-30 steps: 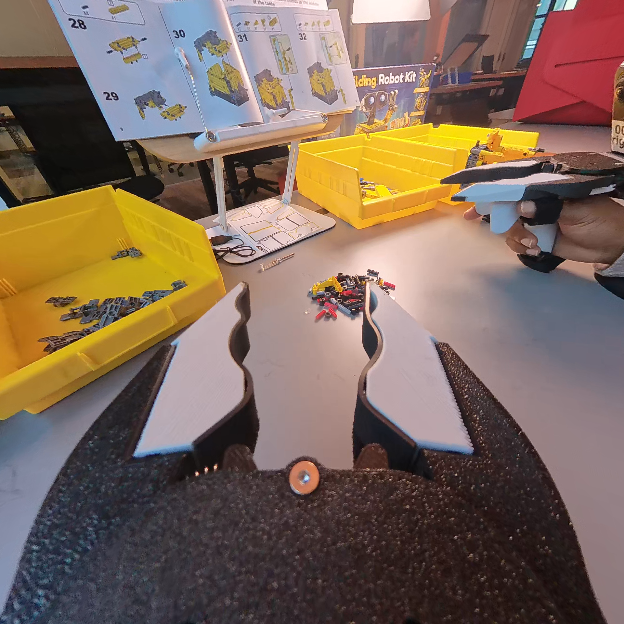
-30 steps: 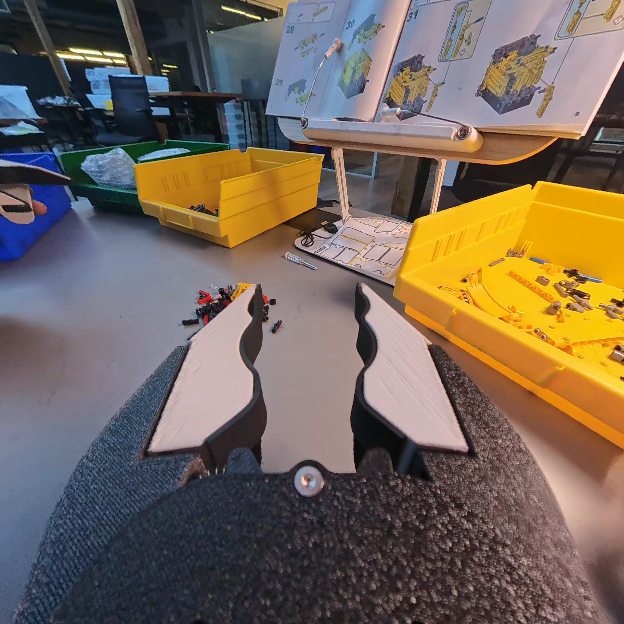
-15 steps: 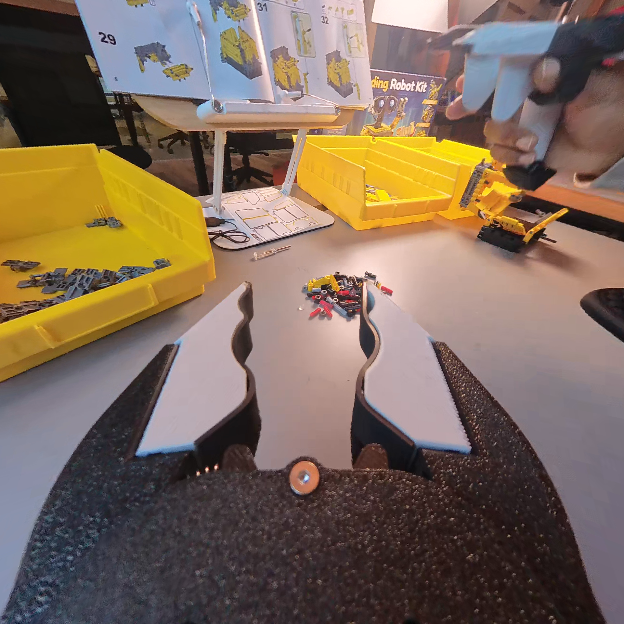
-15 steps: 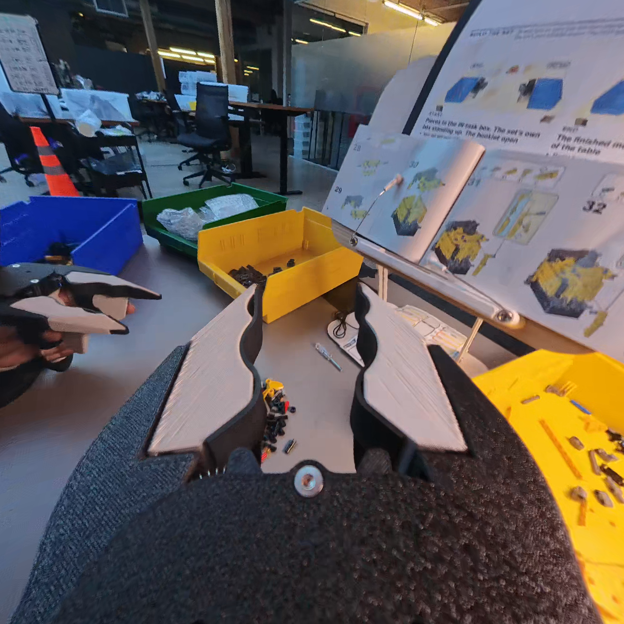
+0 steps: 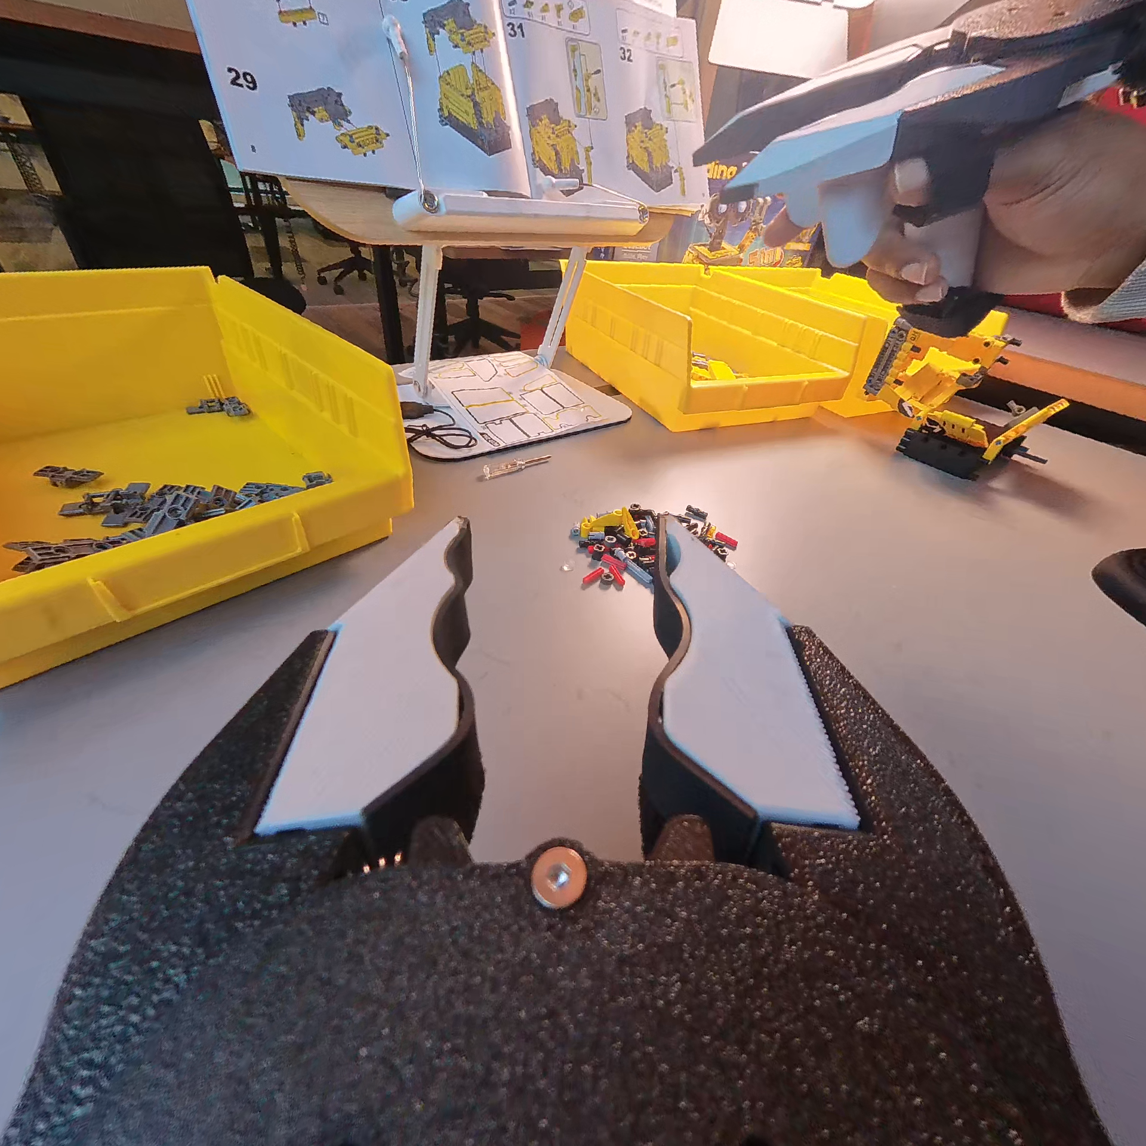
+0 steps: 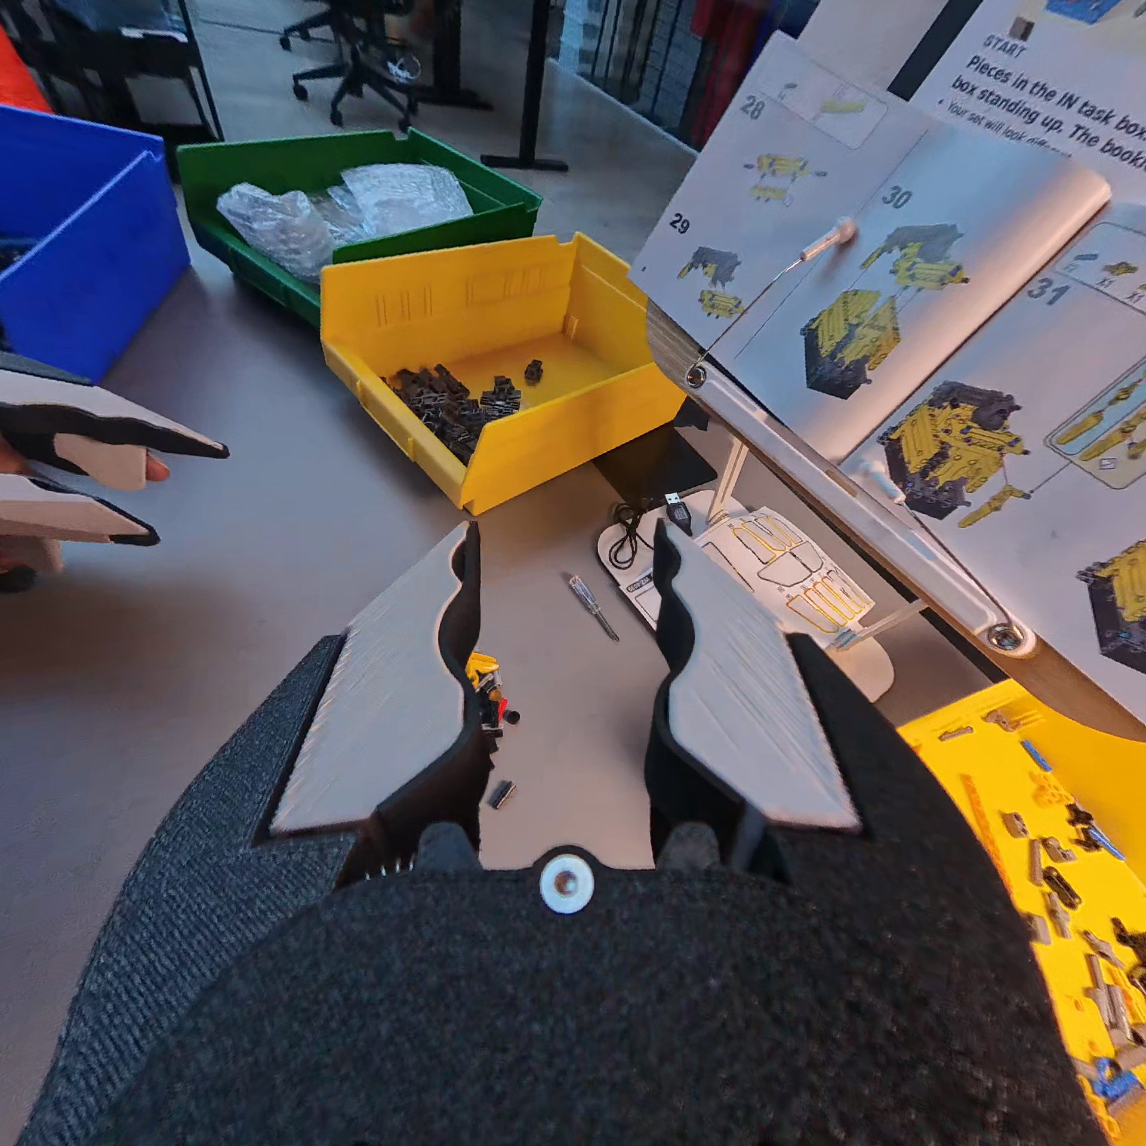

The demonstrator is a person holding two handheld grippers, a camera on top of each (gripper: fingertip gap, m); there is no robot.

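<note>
Your left claw (image 5: 561, 527) is spread wide and holds nothing. It sits low over the grey table (image 5: 868, 620), not touching any piece. Just past its tips lies a little pile of small pieces (image 5: 645, 546) in red, black, yellow and grey. The right tip of this claw covers part of the pile. To the left is a yellow bin (image 5: 248, 508) with grey pieces (image 5: 155, 502) in it. Behind the pile lies a small screwdriver (image 5: 515, 466), and past it stands a book stand (image 5: 521, 214) with an open building booklet (image 5: 446, 93).

Your right claw (image 6: 564, 533) is spread wide too, and it is empty. It is up in the air above the table and looks down at it. You can see the same pile of small pieces under its left finger (image 6: 397, 676), partly hidden. The screwdriver shows on the table in the gap between the fingers. A yellow bin of mixed pieces (image 6: 1017, 806) lies at the lower right. Farther back are a green bin (image 6: 384, 149) with clear plastic bags (image 6: 335, 211) and a blue bin (image 6: 87, 248).

In the left view your hand (image 5: 1023, 217) holds that right claw high above a half-built yellow model (image 5: 942, 397) on the table.
</note>
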